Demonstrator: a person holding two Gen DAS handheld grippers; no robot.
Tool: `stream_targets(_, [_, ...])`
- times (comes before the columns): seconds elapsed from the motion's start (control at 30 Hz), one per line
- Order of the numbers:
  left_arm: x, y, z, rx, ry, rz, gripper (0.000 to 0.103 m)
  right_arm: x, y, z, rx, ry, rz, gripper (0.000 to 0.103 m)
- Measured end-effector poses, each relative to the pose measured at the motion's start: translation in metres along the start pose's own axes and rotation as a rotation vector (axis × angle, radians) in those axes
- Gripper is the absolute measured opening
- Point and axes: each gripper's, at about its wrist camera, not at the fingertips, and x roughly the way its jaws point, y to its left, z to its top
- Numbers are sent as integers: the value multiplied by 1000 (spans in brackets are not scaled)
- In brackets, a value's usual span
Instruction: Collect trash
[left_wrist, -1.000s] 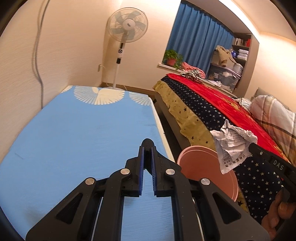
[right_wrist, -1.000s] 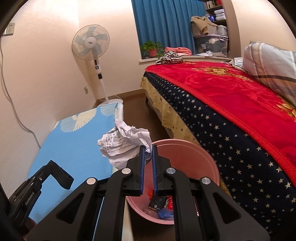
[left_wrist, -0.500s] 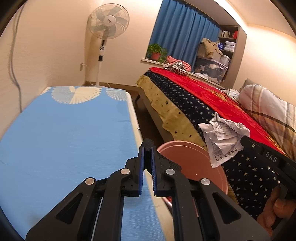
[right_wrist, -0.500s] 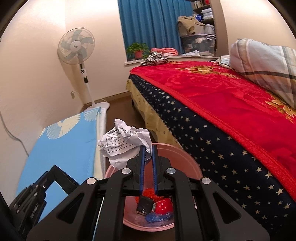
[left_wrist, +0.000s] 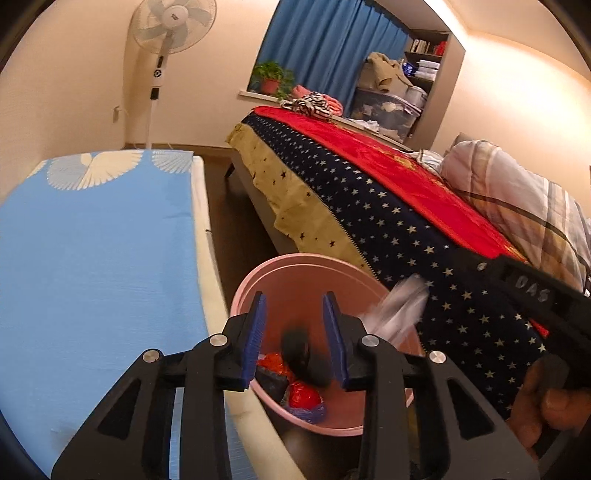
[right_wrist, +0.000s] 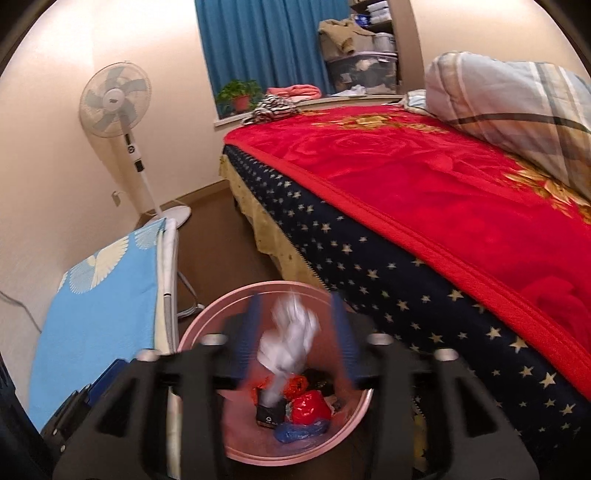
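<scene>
Trash goes in the pink bin (right_wrist: 207, 321) on the floor between bed (right_wrist: 424, 206) and blue-covered board (left_wrist: 92, 240), so both grippers hang over it, jaws opening: right gripper (right_wrist: 295, 317) dropping crumpled paper (right_wrist: 291, 332), left gripper (left_wrist: 293, 314) a dark blurred item (left_wrist: 303, 354).

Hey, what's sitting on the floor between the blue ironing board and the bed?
The pink trash bin, with wrappers inside, stands on the floor between the ironing board and the bed, clearest in the right wrist view.
</scene>
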Motion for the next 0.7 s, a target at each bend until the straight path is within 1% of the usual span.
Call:
stream_targets(0.13, [-8,7,0,-12,-8,4,31,-4,0,0,-2,0,3,50])
stream_targets(0.17, [-12,8,0,-6,-13,7,32,-6,1,-1,-3,3,5,51])
stream_targets(0.2, [-18,9,0,3,-20,11,33,-8,2,-1,-1,5,7,56])
stream_targets(0.23, [-24,11,0,10,-27,19,40,-12,3,-2,3,7,9,66])
stream_targets(0.27, [-29,14,1,17,-36,30,50,-15,6,-4,4,9,15,70])
stream_targets(0.3, [-38,17,1,25,-49,47,55,-18,9,-6,-3,13,28,80])
stream_targets(0.33, [-45,21,2,33,-60,61,61,-23,13,-8,-18,15,43,83])
stream_targets(0.43, [-71,29,1,54,-87,102,71,-40,19,-14,-28,10,63,94])
stream_targets(0.47, [-80,31,0,58,-97,115,77,-47,23,-17,-39,6,78,95])
stream_targets(0.53, [-99,34,-3,72,-116,150,81,-60,33,-23,-79,-8,87,98])
stream_targets(0.6, [-115,38,-7,82,-124,171,81,-74,46,-32,-123,-11,106,98])
stream_targets(0.63, [-123,40,-9,83,-131,182,84,-78,50,-36,-141,-12,115,98])
stream_targets(0.67, [-132,43,-12,76,-141,202,89,-85,57,-41,-167,-9,119,98])
stream_targets(0.7, [-141,47,-14,62,-151,223,92,-91,64,-48,-200,-9,119,98])
